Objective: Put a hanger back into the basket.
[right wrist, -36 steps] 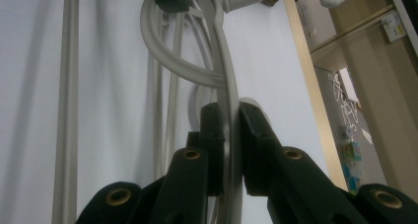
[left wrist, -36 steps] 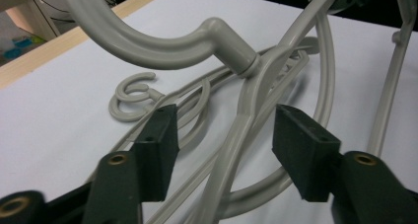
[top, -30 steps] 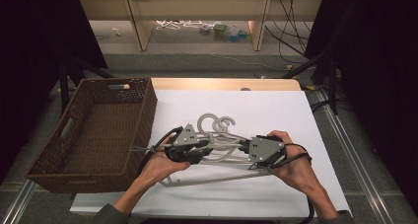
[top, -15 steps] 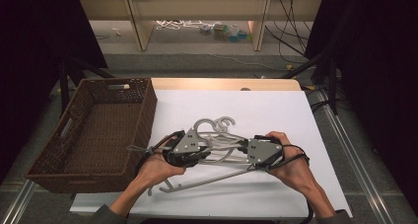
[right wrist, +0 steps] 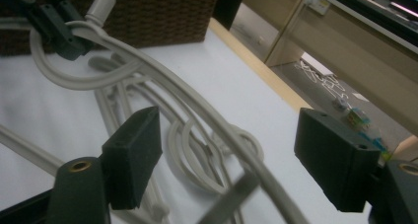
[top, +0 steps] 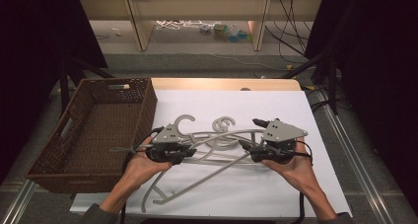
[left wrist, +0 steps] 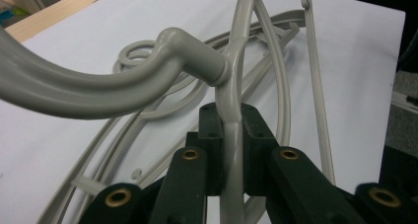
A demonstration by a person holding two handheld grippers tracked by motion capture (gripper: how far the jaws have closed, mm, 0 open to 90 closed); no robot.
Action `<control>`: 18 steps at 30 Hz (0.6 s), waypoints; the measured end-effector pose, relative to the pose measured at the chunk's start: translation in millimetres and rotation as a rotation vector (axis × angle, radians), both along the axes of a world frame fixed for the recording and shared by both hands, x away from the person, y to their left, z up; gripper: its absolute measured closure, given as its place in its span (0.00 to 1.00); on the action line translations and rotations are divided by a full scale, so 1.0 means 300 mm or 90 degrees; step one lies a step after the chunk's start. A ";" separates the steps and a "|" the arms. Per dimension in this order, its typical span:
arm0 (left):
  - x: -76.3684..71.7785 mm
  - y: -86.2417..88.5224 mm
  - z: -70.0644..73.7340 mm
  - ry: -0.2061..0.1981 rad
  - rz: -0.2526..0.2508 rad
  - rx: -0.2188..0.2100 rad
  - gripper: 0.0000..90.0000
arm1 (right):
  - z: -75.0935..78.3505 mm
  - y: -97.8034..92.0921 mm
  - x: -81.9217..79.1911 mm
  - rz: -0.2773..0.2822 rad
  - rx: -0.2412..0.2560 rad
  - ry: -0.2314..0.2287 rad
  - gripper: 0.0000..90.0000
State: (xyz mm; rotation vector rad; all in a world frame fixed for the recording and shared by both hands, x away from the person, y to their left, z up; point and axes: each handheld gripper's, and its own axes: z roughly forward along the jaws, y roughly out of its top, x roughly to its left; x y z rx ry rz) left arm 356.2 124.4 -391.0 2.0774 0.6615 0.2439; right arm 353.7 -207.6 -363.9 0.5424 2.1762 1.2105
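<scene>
Hangers point(top: 217, 140), grey plastic ones, sit in a tangled pile on the white table top point(top: 276, 105), just right of the wicker basket point(top: 88, 135), and both hands are right in among them. The left gripper point(left wrist: 231, 150) has its two black jaws pressed tight on the thin bar of one hanger point(left wrist: 231, 86), right below the spot where the thick curved hook neck joins it. From above, that left gripper point(top: 170, 147) sits at the left end of the pile, close beside the basket's near wall, with the person's left hand point(top: 143, 167) wrapped under it. One long hanger arm point(top: 197, 182) runs down past the hand toward the near table edge.

Over on the right, the right gripper point(right wrist: 226, 155) has its jaws spread wide, one either side of the grey arms, gripping nothing. A hanger bar point(right wrist: 197, 110) runs between them. From overhead, the right gripper point(top: 256, 145) sits at the right end of the pile, held in the right hand point(top: 291, 167). Two hook loops point(top: 222, 125) poke out at the far side of the pile.
</scene>
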 end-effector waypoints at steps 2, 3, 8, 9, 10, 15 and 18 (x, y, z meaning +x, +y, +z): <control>-0.004 0.013 0.007 0.005 0.007 -0.015 0.91 | -0.002 -0.011 -0.005 -0.010 0.034 0.005 0.26; -0.005 0.018 0.012 0.007 0.005 -0.023 0.91 | -0.002 -0.016 -0.007 -0.010 0.037 0.008 0.25; -0.017 0.050 0.032 0.017 0.017 -0.041 0.91 | -0.002 -0.038 -0.033 -0.024 0.067 -0.023 0.25; -0.019 0.059 0.033 0.018 0.028 -0.043 0.91 | 0.002 -0.045 -0.040 -0.026 0.086 -0.034 0.25; -0.019 0.069 0.033 0.018 0.033 -0.044 0.91 | 0.008 -0.053 -0.045 -0.031 0.102 -0.036 0.25; -0.026 0.107 0.041 0.018 0.047 -0.048 0.91 | 0.016 -0.095 -0.060 -0.048 0.146 -0.028 0.23; -0.041 0.132 0.058 0.014 0.056 -0.055 0.91 | -0.004 -0.117 -0.075 -0.058 0.148 -0.015 0.22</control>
